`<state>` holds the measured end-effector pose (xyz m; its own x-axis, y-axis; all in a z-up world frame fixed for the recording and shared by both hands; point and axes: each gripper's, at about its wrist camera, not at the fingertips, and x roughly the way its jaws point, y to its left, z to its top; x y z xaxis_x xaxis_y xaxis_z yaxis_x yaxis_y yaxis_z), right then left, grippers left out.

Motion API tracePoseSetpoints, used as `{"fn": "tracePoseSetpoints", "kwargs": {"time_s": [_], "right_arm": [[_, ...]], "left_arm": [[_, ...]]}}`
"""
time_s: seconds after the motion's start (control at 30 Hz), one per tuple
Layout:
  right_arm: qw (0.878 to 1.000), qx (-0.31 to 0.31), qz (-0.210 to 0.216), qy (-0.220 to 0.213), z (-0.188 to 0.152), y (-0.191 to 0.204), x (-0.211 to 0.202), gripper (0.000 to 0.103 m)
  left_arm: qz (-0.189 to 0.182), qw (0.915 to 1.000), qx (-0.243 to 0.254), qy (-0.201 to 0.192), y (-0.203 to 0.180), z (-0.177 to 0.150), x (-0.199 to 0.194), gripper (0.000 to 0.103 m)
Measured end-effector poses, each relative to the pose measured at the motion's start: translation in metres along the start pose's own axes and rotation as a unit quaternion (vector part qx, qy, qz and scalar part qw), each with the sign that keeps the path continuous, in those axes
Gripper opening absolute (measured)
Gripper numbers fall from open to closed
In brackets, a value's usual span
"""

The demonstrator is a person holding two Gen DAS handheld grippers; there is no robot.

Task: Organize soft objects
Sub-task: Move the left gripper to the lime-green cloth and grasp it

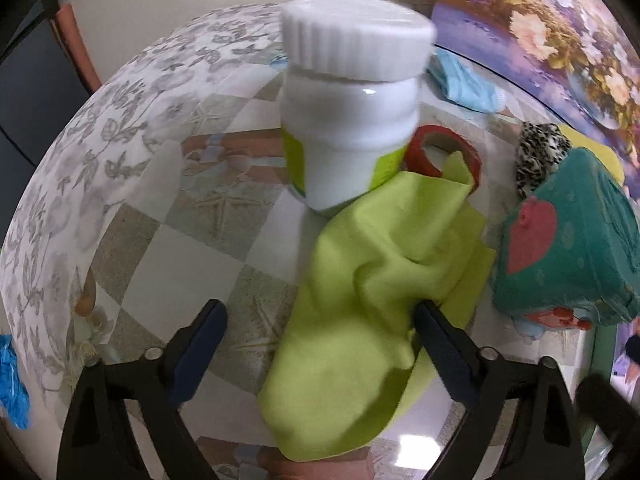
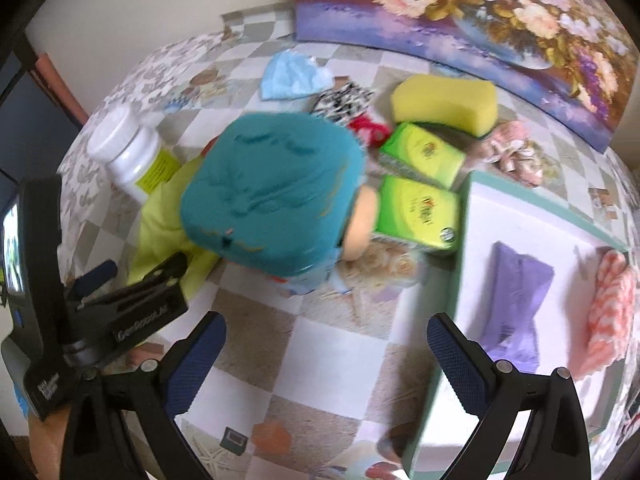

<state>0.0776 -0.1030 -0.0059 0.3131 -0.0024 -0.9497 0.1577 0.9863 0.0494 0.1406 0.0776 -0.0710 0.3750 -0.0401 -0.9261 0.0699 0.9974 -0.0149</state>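
Observation:
A lime-green cloth (image 1: 372,300) lies crumpled on the checkered table, leaning on a white jar (image 1: 352,112). My left gripper (image 1: 316,344) is open, its fingers either side of the cloth's near part. My right gripper (image 2: 326,356) is open and empty above the table beside a white box (image 2: 516,216) holding a purple pouch (image 2: 516,300) and a pink knit cloth (image 2: 608,312). A teal plush toy (image 2: 272,196) lies ahead of it, also in the left wrist view (image 1: 572,236). The left gripper also shows in the right wrist view (image 2: 132,280).
A red tape roll (image 1: 444,152), a leopard scrunchie (image 1: 540,152) and a light-blue mask (image 2: 292,76) lie behind. A yellow sponge (image 2: 444,104), two green boxes (image 2: 420,184) and a pink scrunchie (image 2: 512,152) sit near a flower painting (image 2: 480,20). A blue glove (image 1: 12,384) lies left.

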Motion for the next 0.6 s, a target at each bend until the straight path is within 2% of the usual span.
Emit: {"fn": "tracePoseSetpoints", "kwargs": {"time_s": [0.03, 0.17, 0.2, 0.3, 0.37, 0.5, 0.6], "right_arm": [[1.0, 0.005, 0.0, -0.003, 0.001, 0.0, 0.0, 0.102], [1.0, 0.023, 0.003, -0.02, 0.008, -0.024, -0.009, 0.102], [0.999, 0.024, -0.003, -0.027, 0.01, -0.03, -0.011, 0.102], [0.998, 0.026, -0.021, -0.05, 0.018, -0.048, -0.013, 0.102], [0.997, 0.025, -0.025, -0.064, 0.022, -0.06, -0.015, 0.102], [0.996, 0.021, -0.015, -0.081, 0.027, -0.072, -0.014, 0.1], [0.997, 0.029, -0.003, -0.078, 0.03, -0.078, -0.008, 0.092]], "left_arm": [[-0.004, 1.0, 0.007, 0.0, -0.004, -0.001, -0.001, 0.088], [-0.022, 0.9987, 0.045, -0.007, -0.022, -0.003, -0.007, 0.059], [-0.025, 0.9982, 0.053, -0.007, -0.026, -0.003, -0.008, 0.055], [-0.036, 0.997, 0.068, -0.009, -0.036, -0.005, -0.009, 0.054], [-0.035, 0.9963, 0.077, -0.014, -0.04, -0.006, -0.009, 0.049], [-0.051, 0.9968, 0.06, -0.016, -0.038, -0.007, -0.013, 0.025], [-0.078, 0.9962, 0.035, -0.016, -0.027, -0.007, -0.014, 0.014]]}}
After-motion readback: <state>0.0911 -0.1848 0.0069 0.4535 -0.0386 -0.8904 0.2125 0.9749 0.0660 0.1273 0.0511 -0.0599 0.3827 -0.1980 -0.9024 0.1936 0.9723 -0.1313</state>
